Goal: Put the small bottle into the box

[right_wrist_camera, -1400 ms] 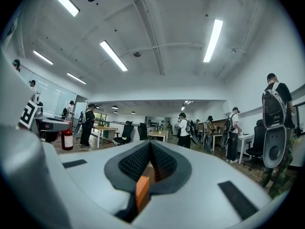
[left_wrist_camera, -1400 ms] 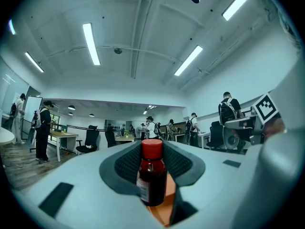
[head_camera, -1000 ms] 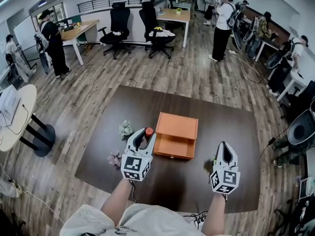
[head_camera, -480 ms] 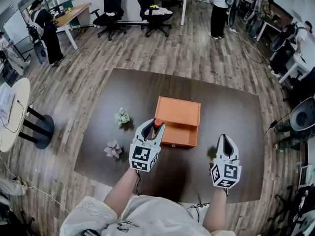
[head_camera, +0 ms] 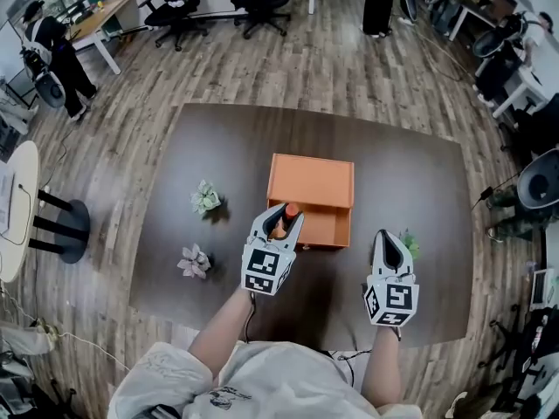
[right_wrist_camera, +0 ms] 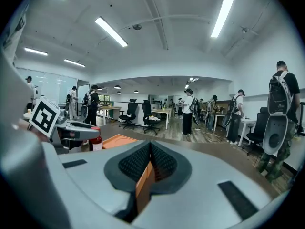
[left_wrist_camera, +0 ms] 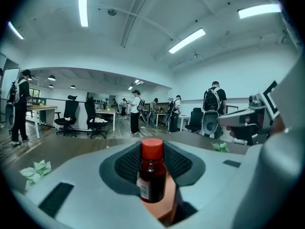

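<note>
My left gripper's (head_camera: 281,225) jaws clamp a small bottle (left_wrist_camera: 152,174), upright, with dark brown glass, a red cap and a pale label. It is at the near side of the orange box (head_camera: 311,184), mid-table (head_camera: 218,138). My right gripper (head_camera: 387,251) is pressed together, empty, toward the table's near edge.

Head view looks steeply down on the desk (head_camera: 210,147); gripper views look level along their jaws; all share the box (head_camera: 310,182).

Left gripper (head_camera: 281,223) brought small bottle (head_camera: 289,210) to box (head_camera: 311,182).
</note>
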`<state>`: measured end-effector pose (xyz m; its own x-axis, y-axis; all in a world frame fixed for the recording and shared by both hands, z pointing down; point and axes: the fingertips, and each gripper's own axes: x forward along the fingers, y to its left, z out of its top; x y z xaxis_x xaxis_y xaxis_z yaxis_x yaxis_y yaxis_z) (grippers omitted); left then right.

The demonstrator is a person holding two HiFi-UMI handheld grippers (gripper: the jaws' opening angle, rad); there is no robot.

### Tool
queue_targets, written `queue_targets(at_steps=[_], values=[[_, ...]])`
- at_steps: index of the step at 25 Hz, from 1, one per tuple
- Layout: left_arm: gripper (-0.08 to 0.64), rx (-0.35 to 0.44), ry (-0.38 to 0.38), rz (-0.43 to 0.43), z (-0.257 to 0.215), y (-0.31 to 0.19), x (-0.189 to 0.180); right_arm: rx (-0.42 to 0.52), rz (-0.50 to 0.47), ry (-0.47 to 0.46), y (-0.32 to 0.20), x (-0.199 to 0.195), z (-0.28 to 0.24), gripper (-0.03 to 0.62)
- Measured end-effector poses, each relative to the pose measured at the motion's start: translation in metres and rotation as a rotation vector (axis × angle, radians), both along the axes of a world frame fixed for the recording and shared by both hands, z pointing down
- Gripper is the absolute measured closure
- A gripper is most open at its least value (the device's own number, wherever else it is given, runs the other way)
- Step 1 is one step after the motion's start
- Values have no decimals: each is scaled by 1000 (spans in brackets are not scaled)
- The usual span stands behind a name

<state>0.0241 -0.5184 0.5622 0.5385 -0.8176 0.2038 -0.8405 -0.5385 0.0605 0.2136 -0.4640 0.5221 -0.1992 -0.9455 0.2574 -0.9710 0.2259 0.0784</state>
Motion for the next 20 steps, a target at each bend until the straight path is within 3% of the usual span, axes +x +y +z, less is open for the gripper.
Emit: queue_targets(at_steps=[9, 14, 20], values=[[422, -114, -31, 39, 53, -8, 19, -55, -3, 22, -3, -7, 24, 591], [422, -133, -36, 54, 71, -11, 26, -89, -14, 24, -3, -13, 41, 591], [422, -118, -120, 102, 77, -5, 34, -96, -19, 18, -4, -16, 45, 591]])
